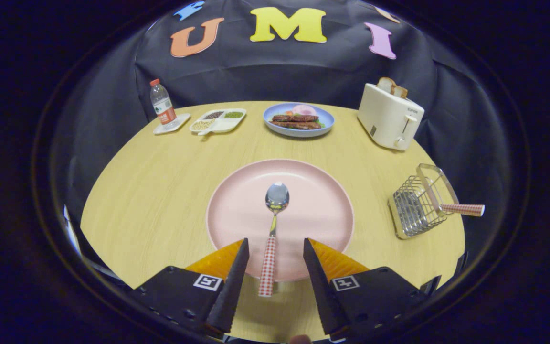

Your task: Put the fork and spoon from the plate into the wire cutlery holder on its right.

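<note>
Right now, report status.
Fingers open, astride spoon handle on pink plate. Fork handle already sticking out of wire holder. Nothing blocking.

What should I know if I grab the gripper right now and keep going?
Gripper: open, holding nothing, fingers either side of the spoon's handle.
Spoon: on the pink plate, bowl toward the plate's middle, checked handle sticking out over the near rim between the fingers.
Holder: right of the plate, tipped toward it, with a checked handle poking out of it, probably the fork.
Done: fork looks stowed.
Left: close on the spoon's handle, lift it, carry it right, drop it in the holder.
</note>
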The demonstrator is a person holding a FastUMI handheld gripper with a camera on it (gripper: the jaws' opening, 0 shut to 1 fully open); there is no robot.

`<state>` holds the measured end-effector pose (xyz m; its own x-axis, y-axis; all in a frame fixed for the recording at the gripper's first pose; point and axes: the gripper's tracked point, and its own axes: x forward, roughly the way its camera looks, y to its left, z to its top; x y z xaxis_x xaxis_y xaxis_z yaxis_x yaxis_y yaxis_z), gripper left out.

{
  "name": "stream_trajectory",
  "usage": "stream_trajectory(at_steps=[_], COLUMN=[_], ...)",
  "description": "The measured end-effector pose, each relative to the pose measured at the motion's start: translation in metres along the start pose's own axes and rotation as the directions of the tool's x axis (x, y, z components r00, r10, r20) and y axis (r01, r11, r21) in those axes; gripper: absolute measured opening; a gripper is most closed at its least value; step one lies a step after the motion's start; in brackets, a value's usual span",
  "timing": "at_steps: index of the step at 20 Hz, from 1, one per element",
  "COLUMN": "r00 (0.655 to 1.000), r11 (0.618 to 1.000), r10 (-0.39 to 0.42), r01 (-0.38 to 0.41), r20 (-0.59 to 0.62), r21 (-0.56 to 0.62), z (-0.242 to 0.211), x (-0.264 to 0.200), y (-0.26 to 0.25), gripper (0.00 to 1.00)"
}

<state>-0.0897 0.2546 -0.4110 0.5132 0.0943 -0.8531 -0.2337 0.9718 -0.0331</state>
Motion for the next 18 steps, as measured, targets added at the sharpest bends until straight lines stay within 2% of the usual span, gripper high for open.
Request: stream_trajectory(at_steps=[3, 5, 7, 8, 9, 11, 13, 15, 18], r00=[1.0, 0.999, 0.999, 0.999, 0.998, 0.997, 0.996, 0.996, 0.994], r11=[1.0, 1.0, 1.0, 1.0, 1.0, 1.0, 1.0, 1.0, 0.999], r10=[0.001, -0.01, -0.001, -0.022, -0.021, -0.015, -0.015, -0.007, 0.013], r01=[-0.002, 0.01, 0.0, 0.022, 0.022, 0.016, 0.016, 0.008, -0.01], r20=[-0.022, -0.032, -0.047, -0.044, -0.054, -0.073, -0.083, -0.085, -0.104], r21=[-0.011, -0.01, -0.004, 0.005, 0.014, 0.018, 0.012, 0.009, 0.033], z=[-0.009, -0.009, -0.013, -0.012, -0.012, -0.016, -0.016, -0.01, 0.001], x=[0.009, 0.01, 0.014, 0.014, 0.016, 0.017, 0.015, 0.011, 0.0], y=[0.003, 0.003, 0.006, -0.001, -0.001, -0.001, -0.002, -0.005, -0.011], gripper=[0.62, 0.37, 0.37, 0.37, 0.13, 0.12, 0.04, 0.01, 0.01])
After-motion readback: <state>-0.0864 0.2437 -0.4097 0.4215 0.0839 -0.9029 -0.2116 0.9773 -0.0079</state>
